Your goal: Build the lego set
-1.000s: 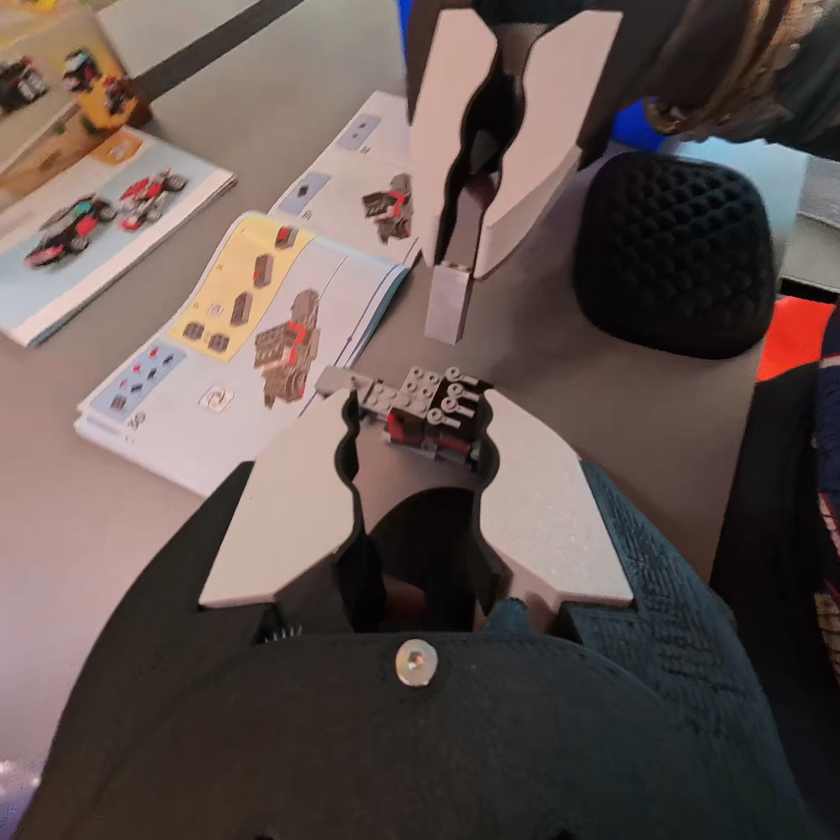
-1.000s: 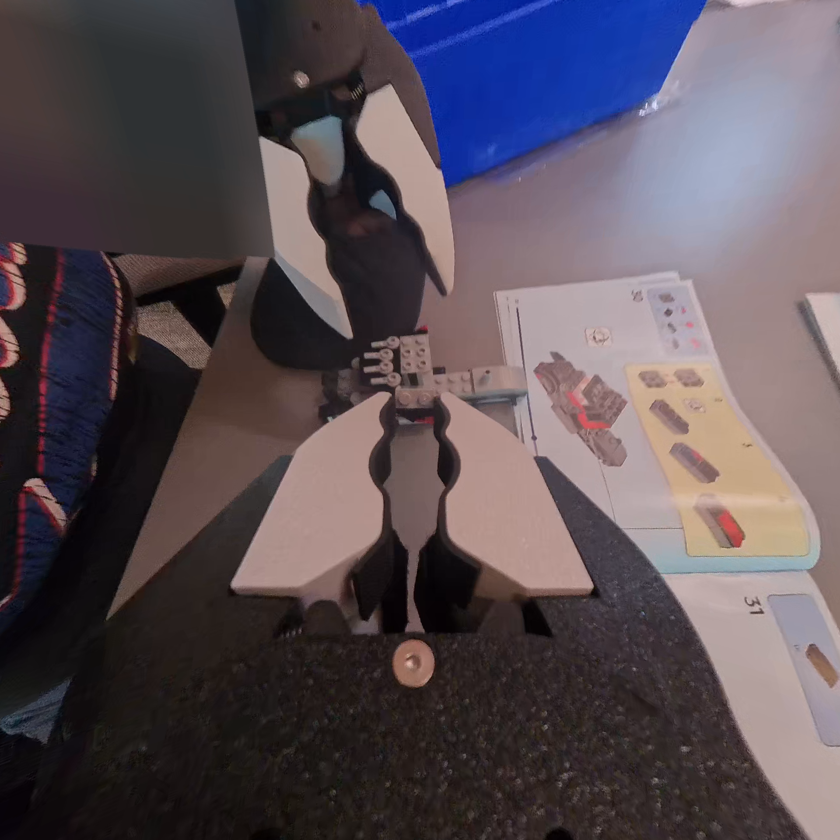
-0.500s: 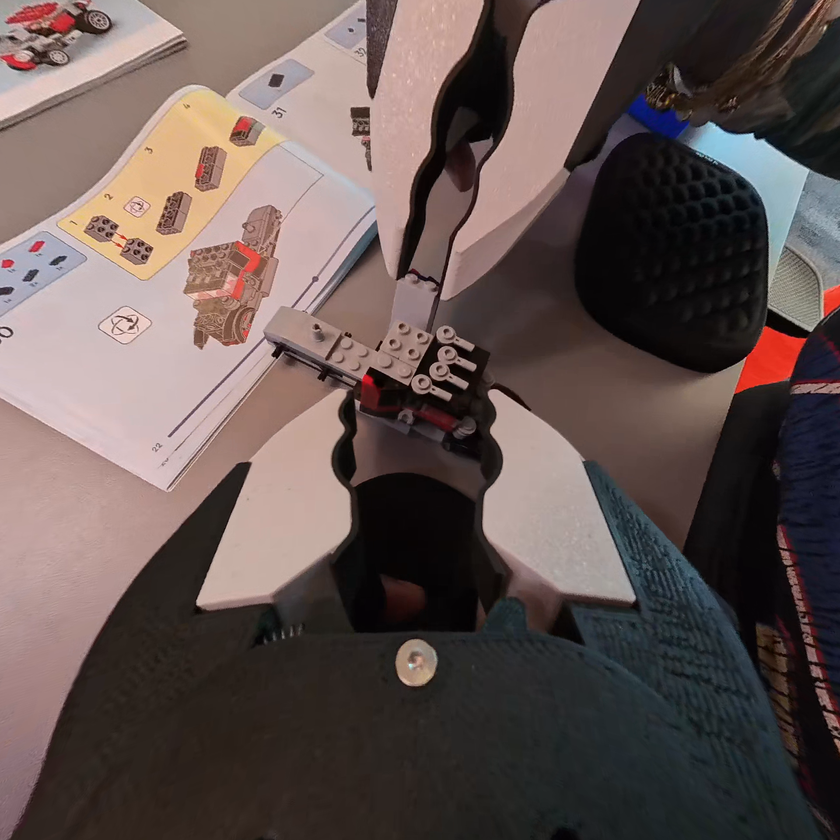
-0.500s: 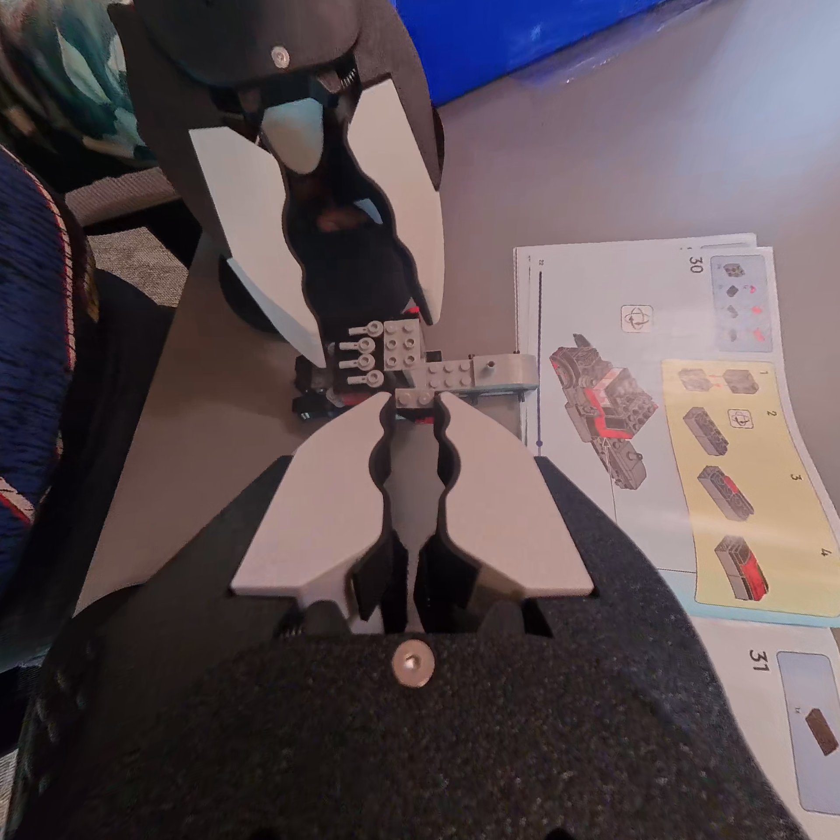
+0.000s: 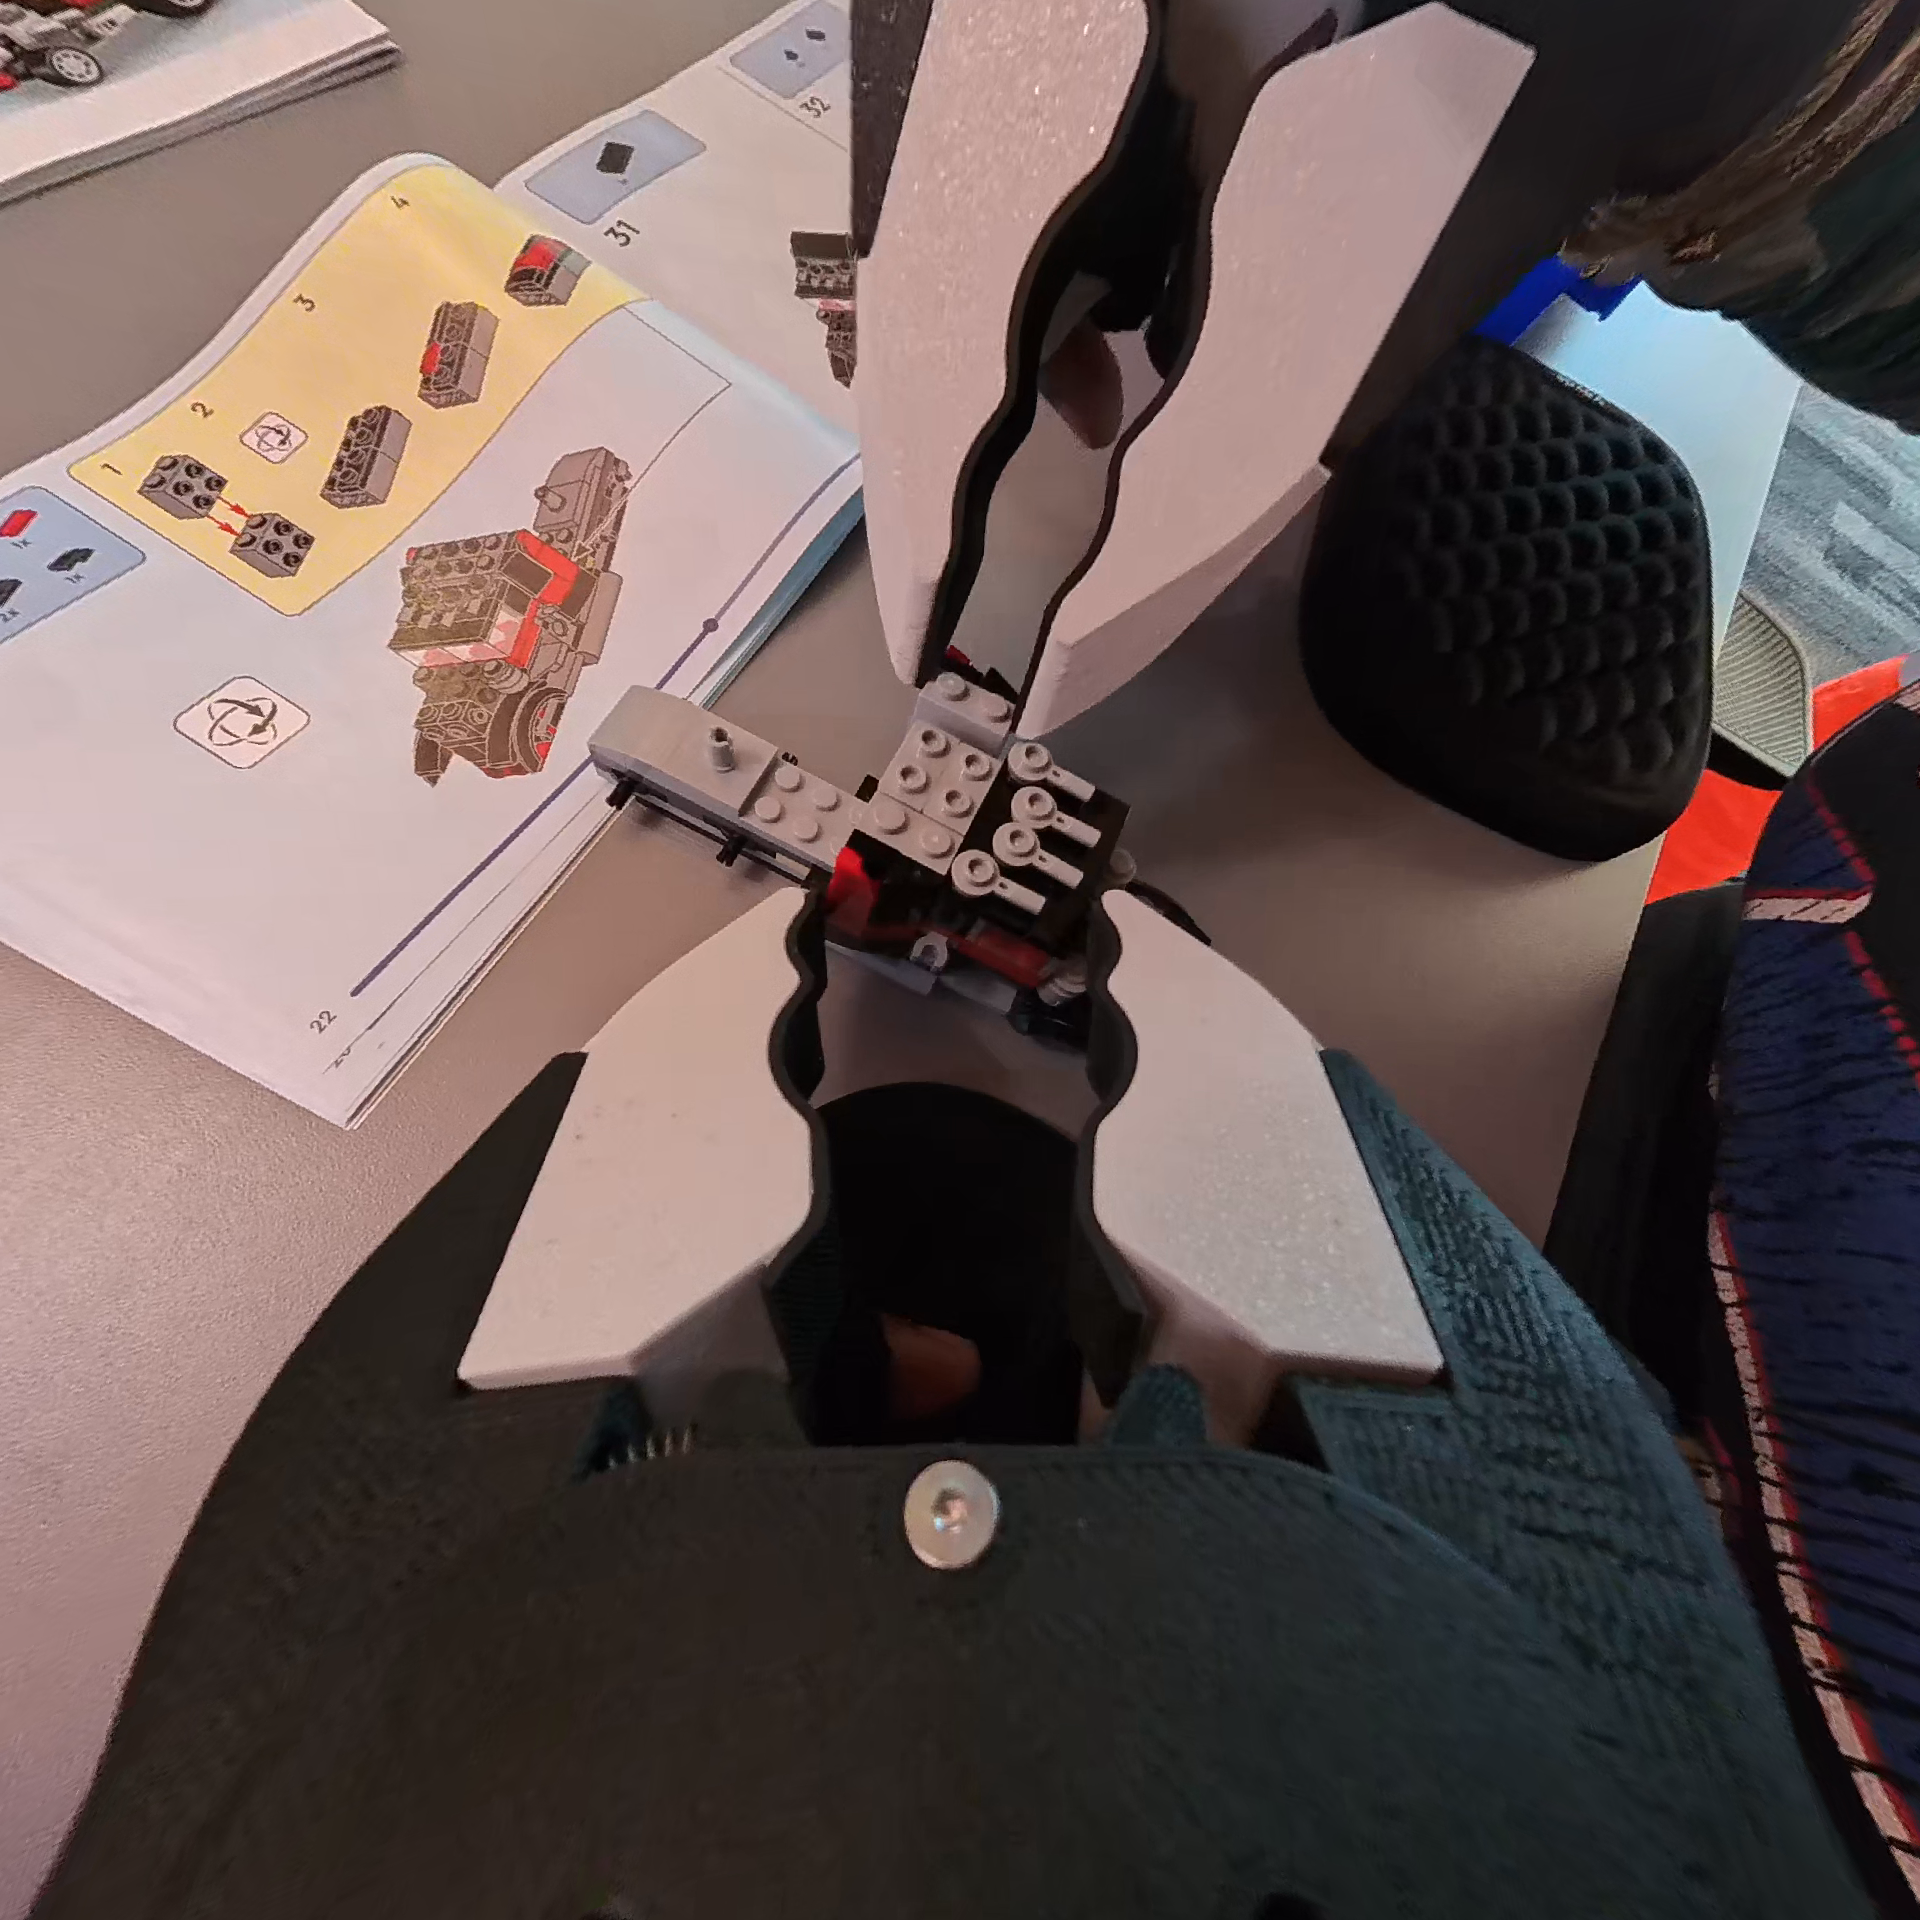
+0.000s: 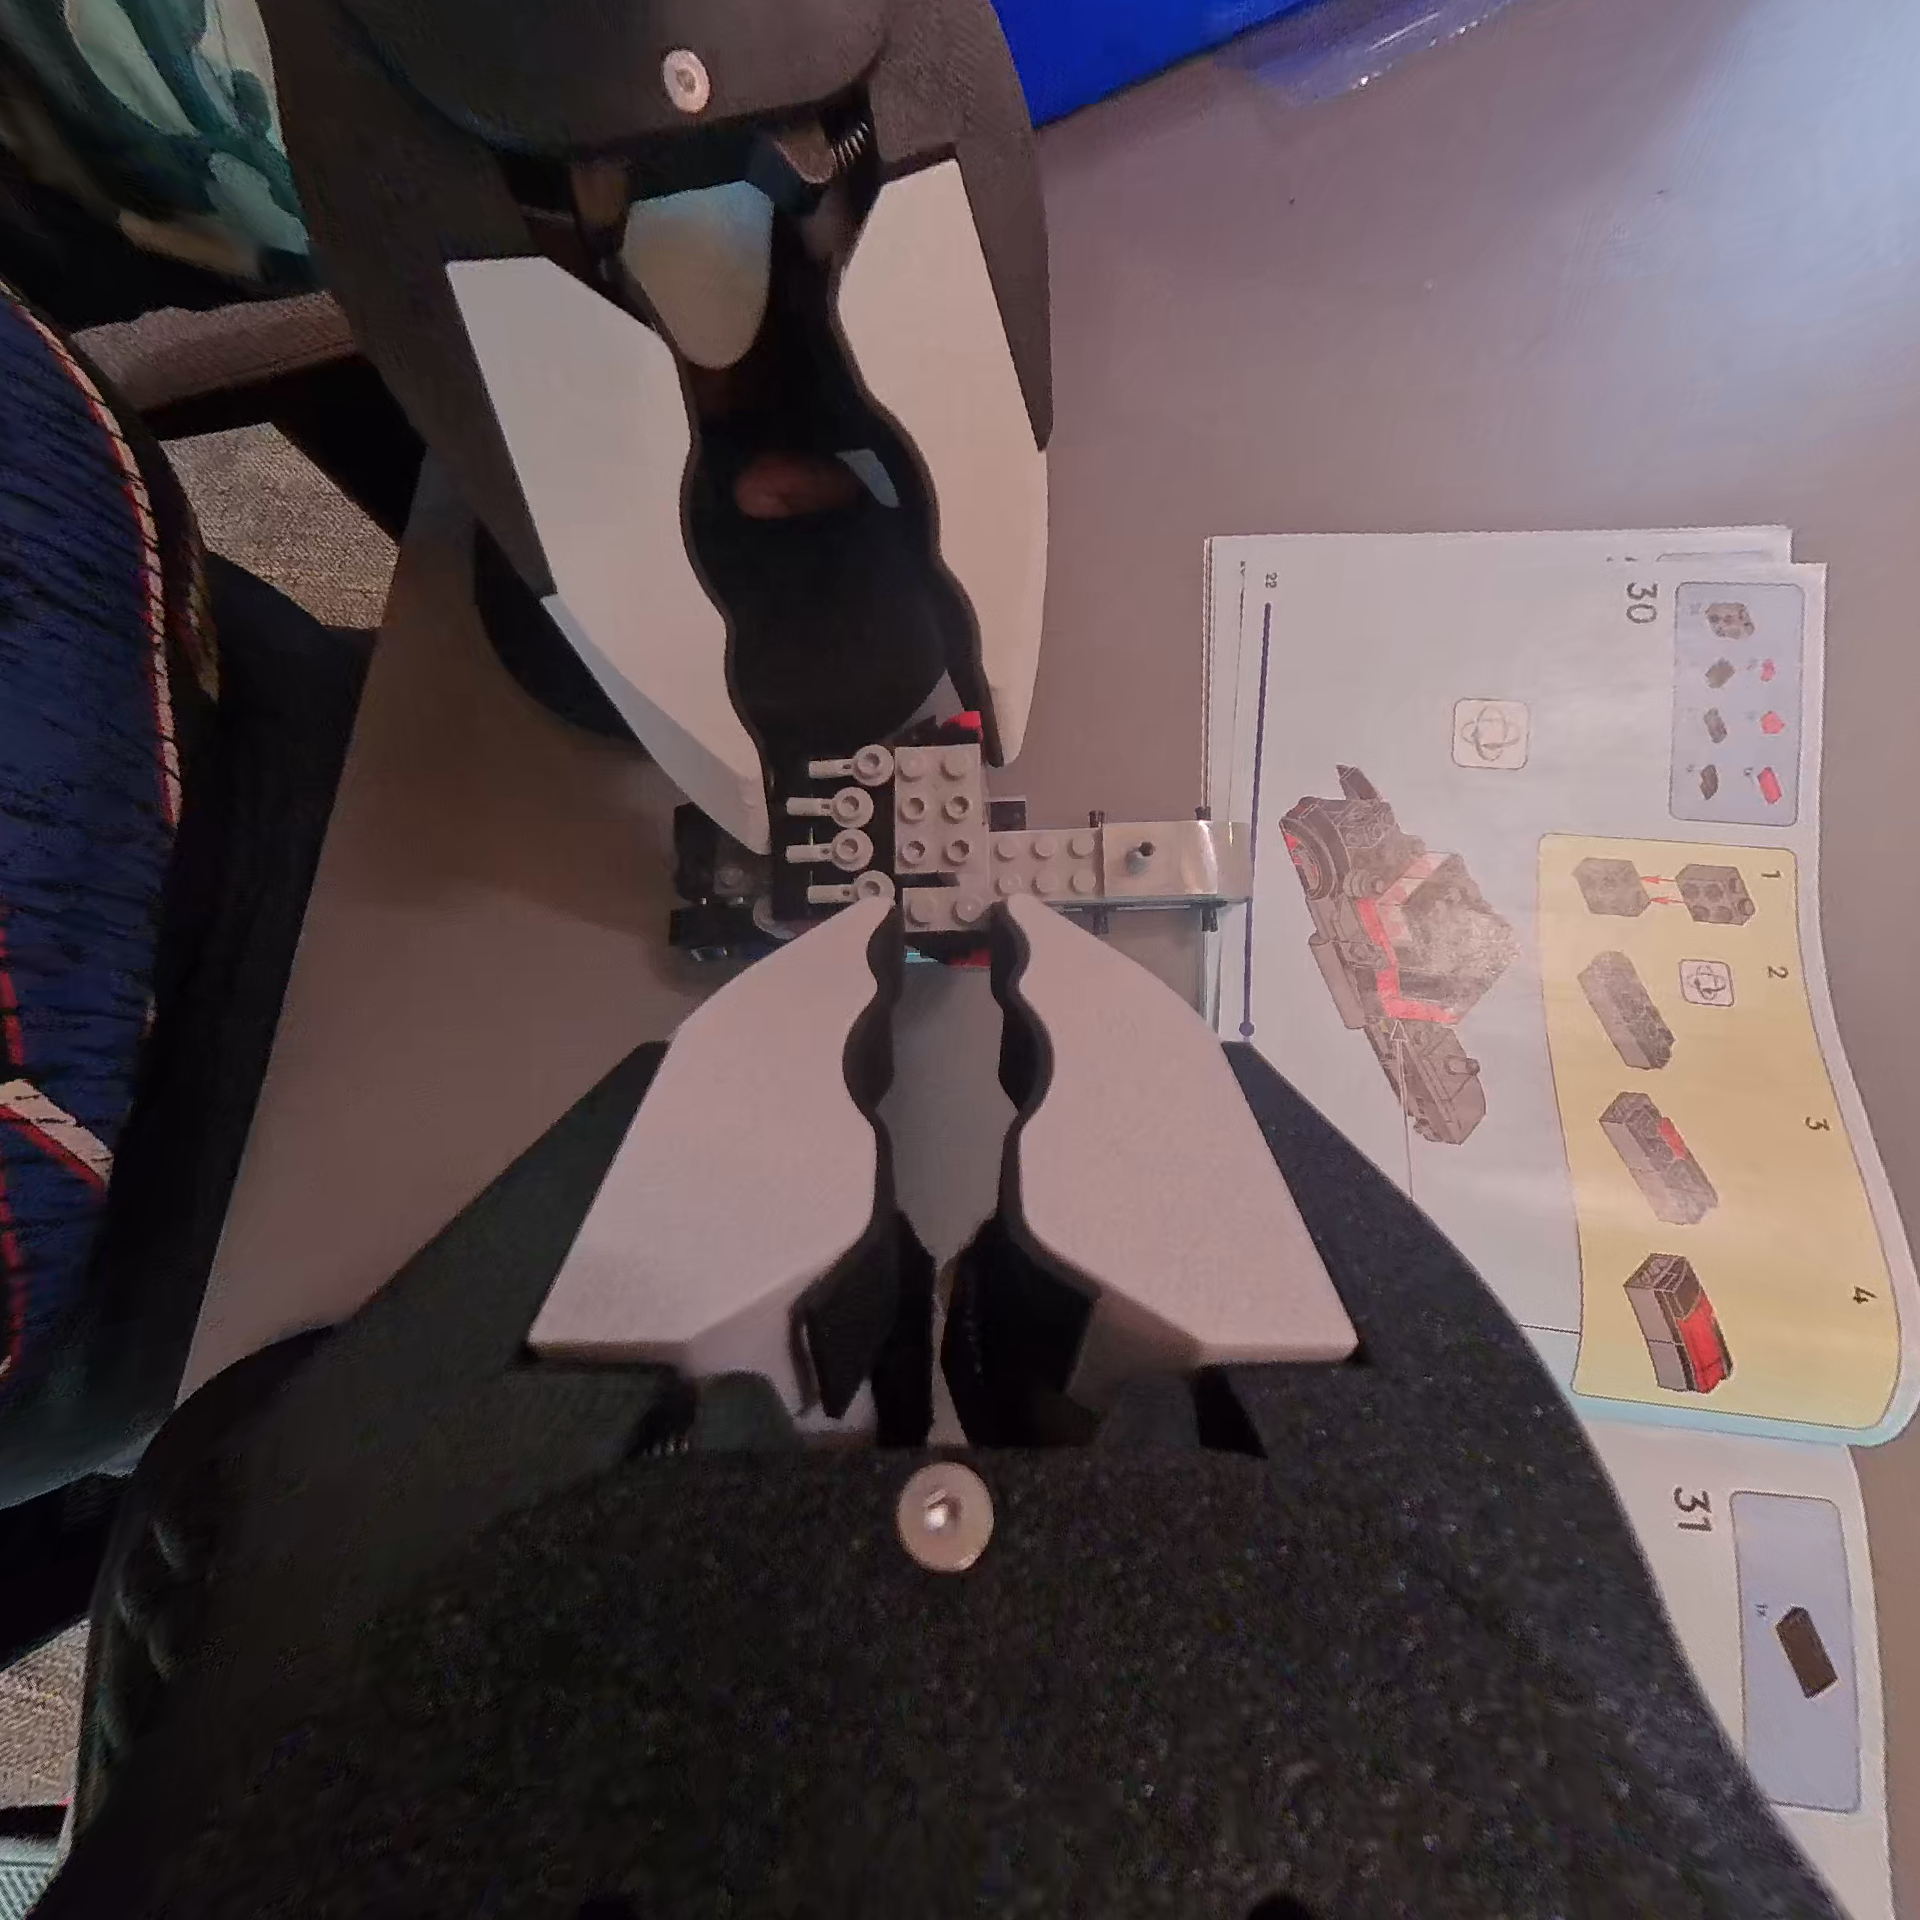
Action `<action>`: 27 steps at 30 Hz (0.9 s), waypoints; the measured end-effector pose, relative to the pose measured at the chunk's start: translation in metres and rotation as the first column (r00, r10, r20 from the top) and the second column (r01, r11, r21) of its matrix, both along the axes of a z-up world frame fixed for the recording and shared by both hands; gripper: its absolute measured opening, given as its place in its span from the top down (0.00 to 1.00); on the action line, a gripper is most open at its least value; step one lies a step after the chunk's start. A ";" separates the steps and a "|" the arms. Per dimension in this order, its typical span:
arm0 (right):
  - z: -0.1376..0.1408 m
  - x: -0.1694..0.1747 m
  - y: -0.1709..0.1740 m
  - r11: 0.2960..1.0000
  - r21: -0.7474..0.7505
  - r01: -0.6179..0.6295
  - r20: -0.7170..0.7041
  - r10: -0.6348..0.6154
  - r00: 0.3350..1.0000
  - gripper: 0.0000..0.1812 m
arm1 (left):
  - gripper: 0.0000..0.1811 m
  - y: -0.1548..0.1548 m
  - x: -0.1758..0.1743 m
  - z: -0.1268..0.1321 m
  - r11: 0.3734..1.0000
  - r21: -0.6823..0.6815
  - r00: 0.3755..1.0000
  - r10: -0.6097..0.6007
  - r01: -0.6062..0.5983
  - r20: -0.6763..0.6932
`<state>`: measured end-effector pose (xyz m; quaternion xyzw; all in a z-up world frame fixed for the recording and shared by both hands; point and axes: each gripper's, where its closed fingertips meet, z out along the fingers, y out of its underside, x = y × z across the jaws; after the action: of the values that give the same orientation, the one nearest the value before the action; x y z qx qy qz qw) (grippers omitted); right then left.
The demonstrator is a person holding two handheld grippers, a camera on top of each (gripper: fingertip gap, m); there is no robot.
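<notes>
Grey counter (image 5: 187, 1226) carried an open booklet (image 5: 343, 644); beside it, left gripper (image 5: 951, 935) fingers clamped the lego model (image 5: 935, 831), right gripper (image 6: 945, 914) fingers pinched a grey plate (image 6: 940, 909) against it.

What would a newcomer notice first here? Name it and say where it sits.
The eye lands on the half-built lego model, grey, black and red, gripped from one side by the left gripper. From the opposite side the right gripper presses a small grey plate onto its studded top. Beside them an open instruction booklet lies flat on the grey table.
</notes>
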<state>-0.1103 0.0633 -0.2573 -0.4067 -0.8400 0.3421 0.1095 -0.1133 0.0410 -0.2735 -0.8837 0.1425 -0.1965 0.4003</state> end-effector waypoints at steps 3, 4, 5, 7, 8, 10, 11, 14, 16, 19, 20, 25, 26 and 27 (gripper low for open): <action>0.000 0.000 0.000 1.000 -0.006 0.014 0.006 -0.014 1.000 0.91 | 0.73 0.000 0.000 0.000 1.000 -0.001 1.000 -0.002 0.002 0.007; 0.000 0.000 0.000 1.000 0.003 0.013 0.011 -0.013 1.000 0.91 | 0.73 0.000 0.000 0.000 1.000 0.000 1.000 -0.002 0.002 0.008; 0.000 0.000 0.000 1.000 0.014 0.013 0.016 -0.013 1.000 0.91 | 0.73 0.000 0.000 0.000 1.000 0.000 1.000 -0.002 0.002 0.008; -0.001 0.000 0.000 0.999 0.030 0.014 0.033 -0.015 0.999 0.91 | 0.73 0.000 0.000 0.000 1.000 0.001 1.000 -0.002 0.002 0.010; -0.001 0.000 0.000 0.999 0.033 0.011 0.041 -0.013 0.999 0.91 | 0.73 0.000 0.000 0.000 1.000 0.001 1.000 -0.002 0.002 0.011; -0.001 0.000 -0.001 0.999 0.034 0.005 0.062 -0.007 0.998 0.91 | 0.73 0.000 0.000 0.000 1.000 0.002 1.000 -0.004 0.004 0.010; -0.001 0.000 -0.001 0.999 0.038 0.001 0.075 -0.004 0.997 0.91 | 0.73 0.000 0.000 0.000 1.000 0.002 1.000 -0.004 0.004 0.011; -0.001 -0.001 -0.001 0.999 0.034 -0.022 0.117 0.018 0.993 0.91 | 0.73 0.000 0.000 0.000 1.000 0.003 1.000 -0.008 0.008 0.010; -0.001 -0.003 -0.002 0.999 -0.005 -0.036 0.146 0.036 0.989 0.91 | 0.73 0.000 0.000 0.000 1.000 0.003 1.000 -0.010 0.010 0.011; -0.001 -0.003 -0.002 0.998 -0.025 -0.063 0.179 0.067 0.982 0.91 | 0.73 0.000 0.000 0.000 1.000 -0.004 1.000 -0.010 0.011 0.019; -0.001 -0.003 -0.003 0.998 -0.030 -0.063 0.182 0.068 0.981 0.91 | 0.73 0.000 0.000 0.000 1.000 -0.007 1.000 -0.010 0.010 0.021; -0.001 -0.003 -0.004 0.992 -0.121 -0.049 0.194 0.072 0.978 0.91 | 0.73 0.000 0.000 -0.001 1.000 -0.016 0.999 -0.010 0.011 0.033; -0.001 -0.003 -0.004 0.988 -0.146 -0.048 0.198 0.076 0.977 0.91 | 0.73 0.000 0.000 -0.001 1.000 -0.019 0.999 -0.011 0.011 0.037; 0.000 -0.003 -0.004 0.984 -0.170 -0.049 0.202 0.083 0.976 0.91 | 0.73 0.000 0.000 -0.001 1.000 -0.020 0.999 -0.011 0.012 0.038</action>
<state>-0.1129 0.0593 -0.2578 -0.4197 -0.8289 0.3691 -0.0243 -0.1132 0.0405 -0.2745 -0.8829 0.1379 -0.2169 0.3930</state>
